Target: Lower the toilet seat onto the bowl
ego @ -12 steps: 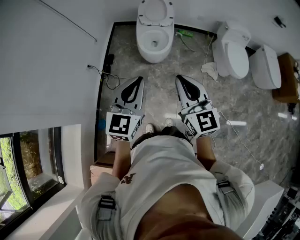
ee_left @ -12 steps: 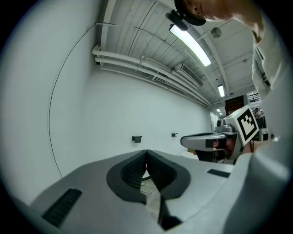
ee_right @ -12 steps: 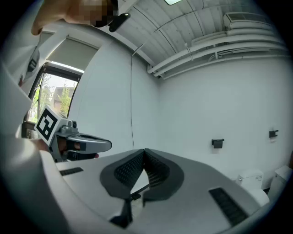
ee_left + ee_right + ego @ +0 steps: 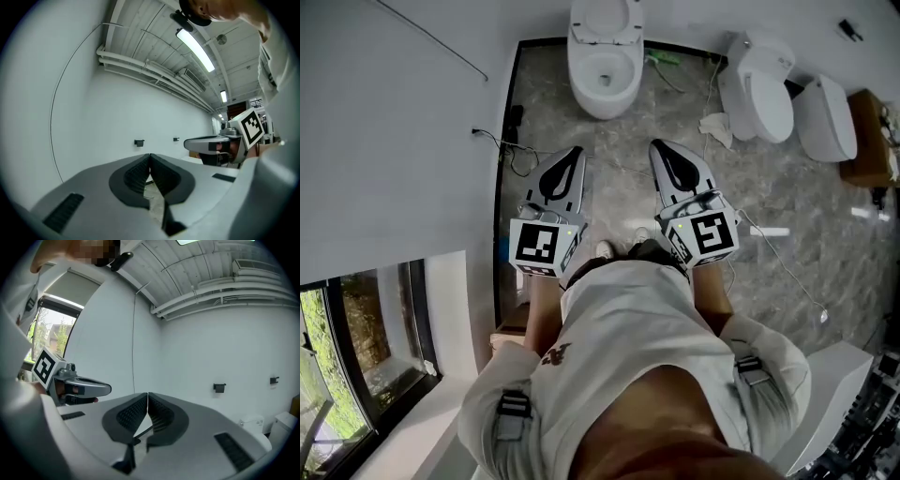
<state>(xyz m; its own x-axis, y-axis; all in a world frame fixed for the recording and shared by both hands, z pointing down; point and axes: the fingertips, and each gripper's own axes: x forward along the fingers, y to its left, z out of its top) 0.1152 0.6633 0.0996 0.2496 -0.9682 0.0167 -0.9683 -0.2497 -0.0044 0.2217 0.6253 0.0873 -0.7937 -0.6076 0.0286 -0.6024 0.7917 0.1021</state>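
**Before the toilet, both claws shut and empty**

Nearest the head camera, a person in a white short-sleeved shirt (image 4: 628,347) stands on the grey marbled stone floor (image 4: 769,197). One grey two-jaw tool is held out level in each hand, side by side and apart. The left gripper (image 4: 574,152) has its ribbed black pads pressed tip to tip with nothing between them, as its own view shows (image 4: 150,156). The right gripper (image 4: 659,146) is likewise closed on nothing, its pads meeting at the tip (image 4: 148,393). Each carries a cube with black-and-white square markers at its rear.

Thin black cables (image 4: 514,155) trail over the floor by the left wall, just beyond the left tool.

Further ahead, well apart from both tools, the white ceramic toilet (image 4: 605,98) stands against the far wall. Its white oval toilet seat (image 4: 602,21) is raised, leaning back towards the wall, and the bowl (image 4: 581,70) lies uncovered below it. Neither tool touches it.

To the right of it a crumpled white cloth (image 4: 715,128) lies on the floor beside two more white toilets with lids down (image 4: 761,94), and past them a brown wooden box (image 4: 866,141).

On the far white wall, both gripper views show small black fittings (image 4: 219,387).
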